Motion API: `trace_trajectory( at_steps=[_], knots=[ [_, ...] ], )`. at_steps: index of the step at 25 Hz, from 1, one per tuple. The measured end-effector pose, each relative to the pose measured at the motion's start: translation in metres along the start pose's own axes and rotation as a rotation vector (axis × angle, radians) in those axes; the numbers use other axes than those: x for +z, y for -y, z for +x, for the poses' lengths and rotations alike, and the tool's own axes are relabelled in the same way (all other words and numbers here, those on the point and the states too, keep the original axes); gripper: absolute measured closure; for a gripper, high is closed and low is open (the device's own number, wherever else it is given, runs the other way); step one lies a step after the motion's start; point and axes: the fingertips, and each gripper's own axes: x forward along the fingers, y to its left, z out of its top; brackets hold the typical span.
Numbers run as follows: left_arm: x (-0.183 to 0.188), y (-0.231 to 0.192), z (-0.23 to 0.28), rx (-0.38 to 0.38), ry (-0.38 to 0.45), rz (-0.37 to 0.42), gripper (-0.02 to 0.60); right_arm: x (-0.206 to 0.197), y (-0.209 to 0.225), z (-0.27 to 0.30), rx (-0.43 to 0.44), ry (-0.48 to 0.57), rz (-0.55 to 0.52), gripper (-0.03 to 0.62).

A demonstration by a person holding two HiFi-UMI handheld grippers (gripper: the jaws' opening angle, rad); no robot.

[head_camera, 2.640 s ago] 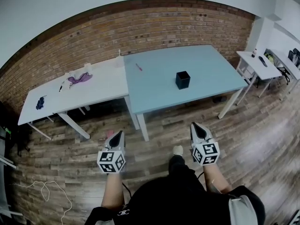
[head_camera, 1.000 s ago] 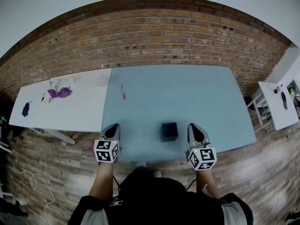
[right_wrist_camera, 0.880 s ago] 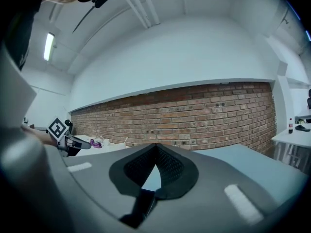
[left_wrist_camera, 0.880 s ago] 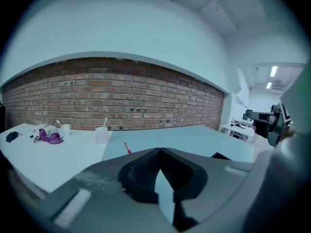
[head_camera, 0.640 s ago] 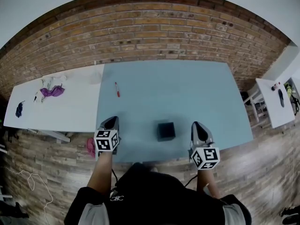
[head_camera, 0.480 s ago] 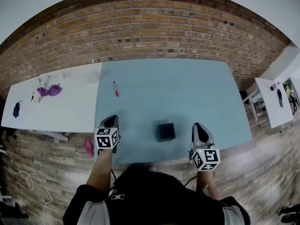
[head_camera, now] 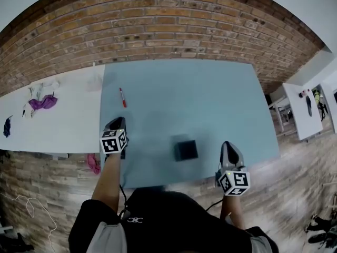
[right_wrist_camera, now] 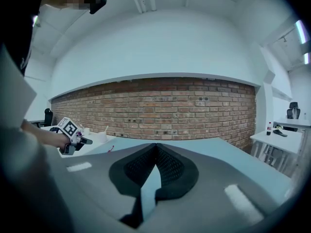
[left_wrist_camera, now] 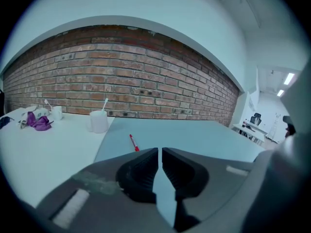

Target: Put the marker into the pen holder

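While the red marker [head_camera: 122, 97] is lying untouched on the blue desk [head_camera: 210, 99], toward its far-left part and well apart from the black pen holder [head_camera: 186, 150] near the front edge, nothing of the task is looking done yet. The left tool [head_camera: 117, 121] is hovering over the desk's near-left area, pointing toward the marker but short of it. Its jaws are opening to a narrow slit with nothing between them. The right tool [head_camera: 228, 145] is hanging by the front edge, right of the holder, clenched and empty. Reaching, grasping, carrying and dropping the marker into the holder are all remaining.
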Motion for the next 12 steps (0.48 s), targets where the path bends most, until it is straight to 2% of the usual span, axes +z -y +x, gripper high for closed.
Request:
trace_trajectory(
  at_steps=[4,8,12],
  knots=[
    [0.007,-0.019,0.036,0.017,-0.018,-0.001,0.508,-0.008,0.007,-0.009,-0.046,-0.036,-0.008,0.588],
    [0.016,-0.033,0.076,0.056,-0.055,0.079,0.485,-0.012,0.023,-0.016,-0.103,-0.064,0.017,0.589],
    [0.009,-0.037,0.116,0.052,-0.124,0.175,0.469,-0.017,0.030,-0.015,-0.141,-0.084,0.008,0.588]
  ],
)
